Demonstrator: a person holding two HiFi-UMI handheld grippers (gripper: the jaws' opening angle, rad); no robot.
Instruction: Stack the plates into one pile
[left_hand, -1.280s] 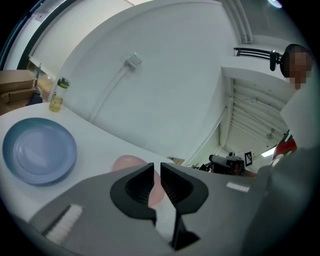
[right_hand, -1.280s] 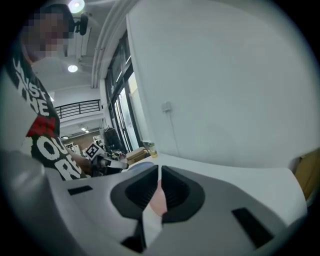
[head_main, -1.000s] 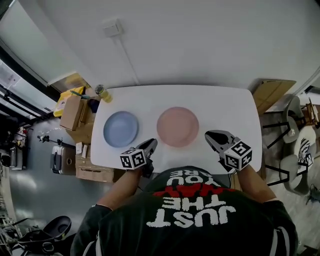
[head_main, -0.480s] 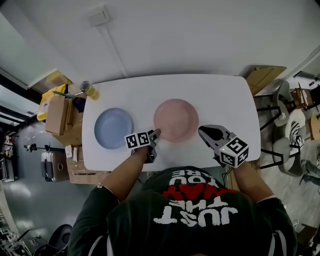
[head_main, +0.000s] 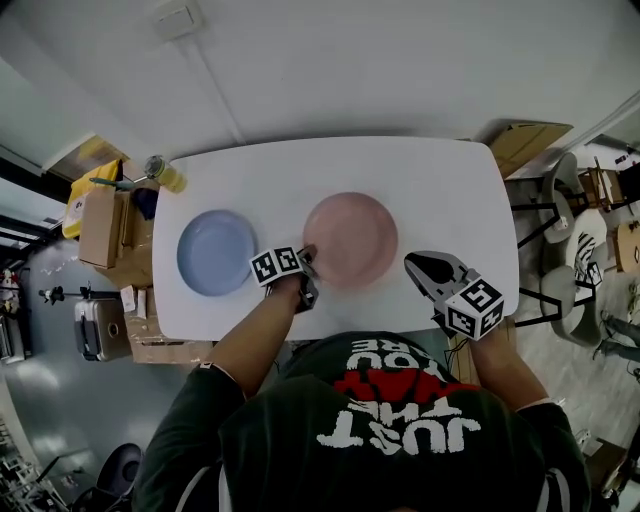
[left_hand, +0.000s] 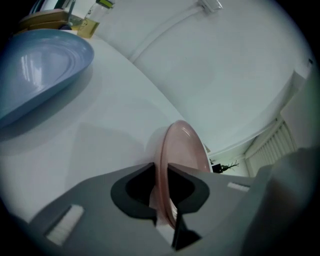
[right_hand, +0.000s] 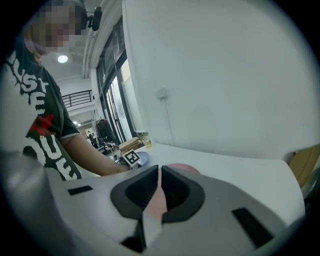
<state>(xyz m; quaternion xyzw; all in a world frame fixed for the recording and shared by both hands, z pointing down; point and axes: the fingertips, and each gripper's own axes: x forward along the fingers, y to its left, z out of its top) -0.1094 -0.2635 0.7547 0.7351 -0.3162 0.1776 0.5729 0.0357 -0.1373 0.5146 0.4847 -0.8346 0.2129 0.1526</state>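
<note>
A pink plate (head_main: 350, 238) lies mid-table on the white table (head_main: 440, 190), and a blue plate (head_main: 215, 252) lies to its left. My left gripper (head_main: 305, 258) is at the pink plate's near-left edge. In the left gripper view the pink plate (left_hand: 185, 145) runs edge-on between the jaws of the left gripper (left_hand: 161, 170), which have just been closing and now pinch its rim. The blue plate (left_hand: 40, 65) shows at upper left there. My right gripper (head_main: 420, 268) hovers over the table's near right, apart from the plates. Its jaws meet, with nothing between them (right_hand: 159, 170).
A yellow bottle (head_main: 160, 172) stands at the table's far-left corner. Cardboard boxes (head_main: 100, 230) crowd the floor on the left. Chairs (head_main: 590, 250) and a cardboard sheet (head_main: 520, 140) are on the right. A white wall runs behind the table.
My left gripper has dropped and gone forward from the table's near edge to the pink plate's rim, which now sits between its jaws. The right gripper has sunk slightly.
</note>
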